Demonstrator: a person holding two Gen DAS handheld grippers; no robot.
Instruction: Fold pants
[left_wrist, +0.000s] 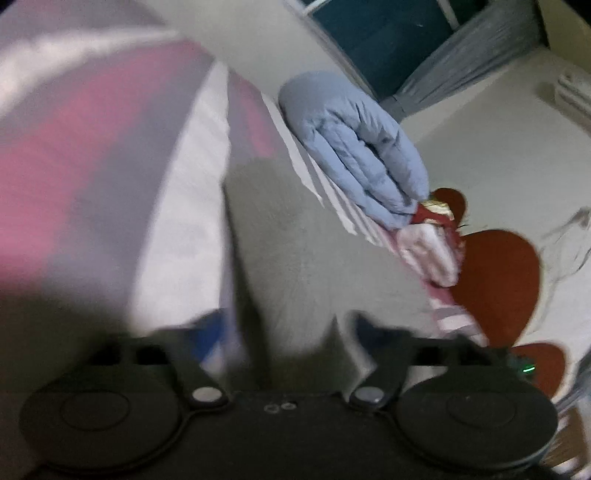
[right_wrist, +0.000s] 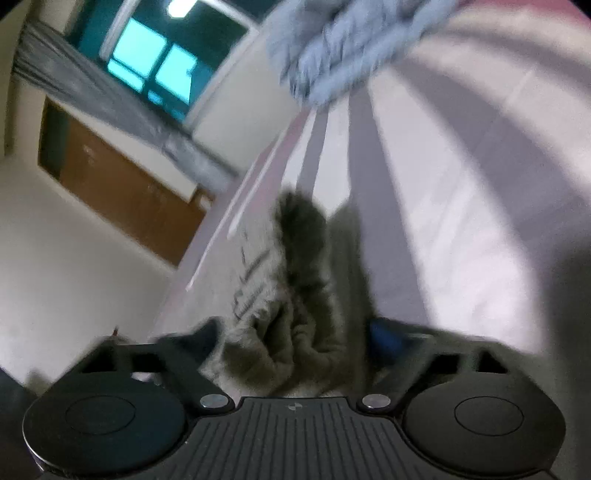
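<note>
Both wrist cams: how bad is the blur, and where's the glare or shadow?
Left wrist view: heavy motion blur on the striped sheet and grey pants; the blue quilt is sharper. Right wrist view: pants and quilt smeared, window bright cyan, dark fisheye corners.

A pink-and-white striped bedsheet (left_wrist: 92, 155) covers the bed, a folded pale-blue quilted duvet (left_wrist: 354, 147) lying on it, with a grey curtain (right_wrist: 110, 107) by the window (right_wrist: 155, 62) beyond.

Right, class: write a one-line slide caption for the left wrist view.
Left gripper open over grey pants on a pink-striped bed sheet, folded blue quilt behind.
</note>
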